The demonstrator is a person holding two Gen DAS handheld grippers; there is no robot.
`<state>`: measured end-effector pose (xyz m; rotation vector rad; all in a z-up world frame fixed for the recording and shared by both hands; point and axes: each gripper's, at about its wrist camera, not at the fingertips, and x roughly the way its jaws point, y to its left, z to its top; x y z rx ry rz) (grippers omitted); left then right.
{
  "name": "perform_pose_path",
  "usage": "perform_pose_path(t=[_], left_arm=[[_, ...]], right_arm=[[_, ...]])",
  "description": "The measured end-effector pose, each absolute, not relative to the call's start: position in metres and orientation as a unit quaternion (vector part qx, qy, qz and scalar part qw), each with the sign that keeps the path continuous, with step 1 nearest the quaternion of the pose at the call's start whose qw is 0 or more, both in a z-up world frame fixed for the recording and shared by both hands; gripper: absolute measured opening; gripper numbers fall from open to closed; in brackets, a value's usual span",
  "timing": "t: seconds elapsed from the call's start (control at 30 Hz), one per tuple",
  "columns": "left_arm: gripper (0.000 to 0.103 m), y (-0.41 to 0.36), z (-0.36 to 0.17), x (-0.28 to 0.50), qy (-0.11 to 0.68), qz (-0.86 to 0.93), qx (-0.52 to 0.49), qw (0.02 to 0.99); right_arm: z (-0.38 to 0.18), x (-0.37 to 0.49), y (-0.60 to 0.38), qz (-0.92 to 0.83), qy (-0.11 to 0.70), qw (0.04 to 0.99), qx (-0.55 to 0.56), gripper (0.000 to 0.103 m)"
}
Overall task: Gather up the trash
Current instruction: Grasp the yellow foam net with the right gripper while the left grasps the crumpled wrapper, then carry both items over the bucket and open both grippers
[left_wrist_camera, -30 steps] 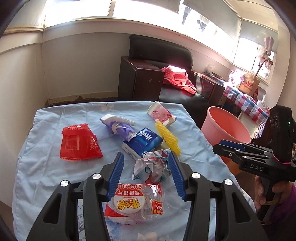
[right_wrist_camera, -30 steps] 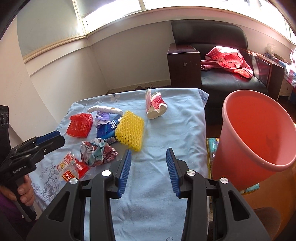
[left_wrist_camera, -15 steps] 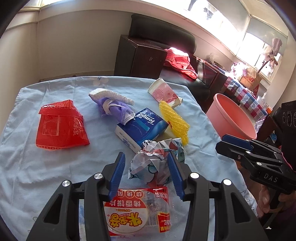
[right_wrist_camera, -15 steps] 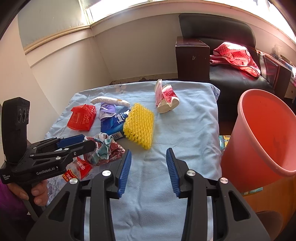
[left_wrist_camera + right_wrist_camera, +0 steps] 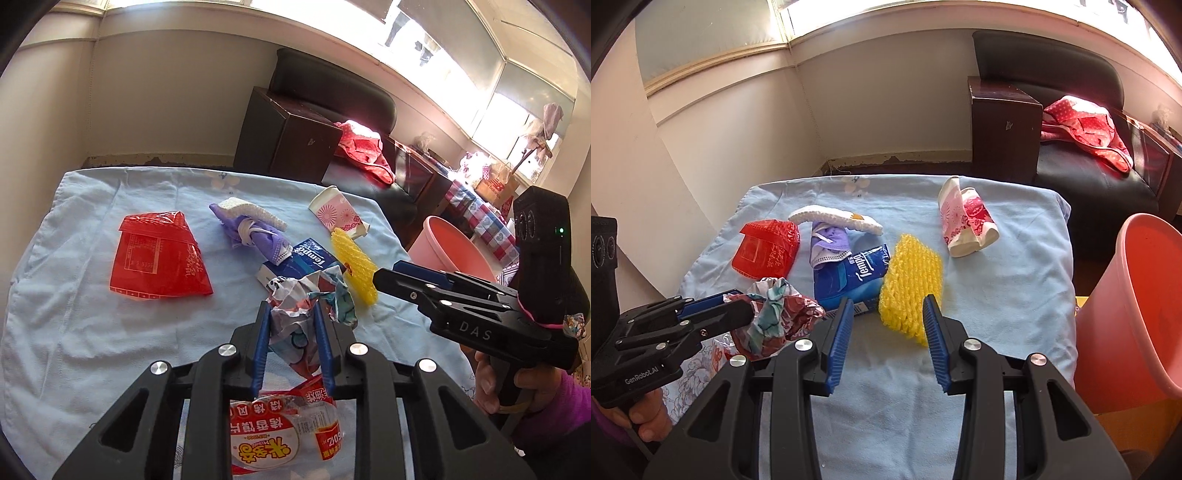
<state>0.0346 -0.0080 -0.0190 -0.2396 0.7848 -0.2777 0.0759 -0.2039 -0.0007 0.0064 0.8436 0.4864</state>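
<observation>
The left gripper [image 5: 291,332] has its two blue fingers drawn narrow around the crumpled printed wrapper [image 5: 295,314], low in the middle of the left wrist view. The paper fills the space between the pads, so I judge it is gripped, though it seems to rest on the blue cloth [image 5: 74,314]. The step in hand is the picking of this one piece of trash.

The right gripper [image 5: 888,332] stands with its fingers wide apart and holds nothing. In its own view it hovers at the lower centre, and the near edge of the yellow foam net [image 5: 910,277] lies just between the finger tips, not touched as far as I can see.

The other trash lies on the cloth: a red plastic bag [image 5: 159,254] at the left, a purple mask [image 5: 255,236] and a blue tissue pack [image 5: 303,258] in the middle, a paper cup [image 5: 336,214] further up, and a snack packet [image 5: 280,435] at the bottom edge under the left gripper.

The pink bucket [image 5: 1137,314] waits at the right side of the right wrist view, beside the table. The next move, I think, calls for lifting the wrapper clear and carrying it rightward over the bucket rim. The wrapper is light and loose, so it may slip or drag the snack packet with it.
</observation>
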Motion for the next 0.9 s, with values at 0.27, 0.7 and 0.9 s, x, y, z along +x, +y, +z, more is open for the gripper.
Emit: perform_pose_path(t=[0.27,0.7,0.9], left_arm=[[0.023,-0.003,-0.01,0.03,0.368,-0.133,-0.119,0.913],[0.023,-0.017,0.011,0.03,0.343,-0.137,-0.108,0.923],[0.023,-0.032,0.016,0.036,0.34,-0.144,-0.101,0.924]], right_arm=[[-0.01,0.083,-0.202,0.224,0.408,0.885,0.0,0.019],[0.012,0.062,-0.231,0.224,0.372,0.901,0.016,0.009],[0.025,0.057,-0.251,0.203,0.355,0.912,0.03,0.009]])
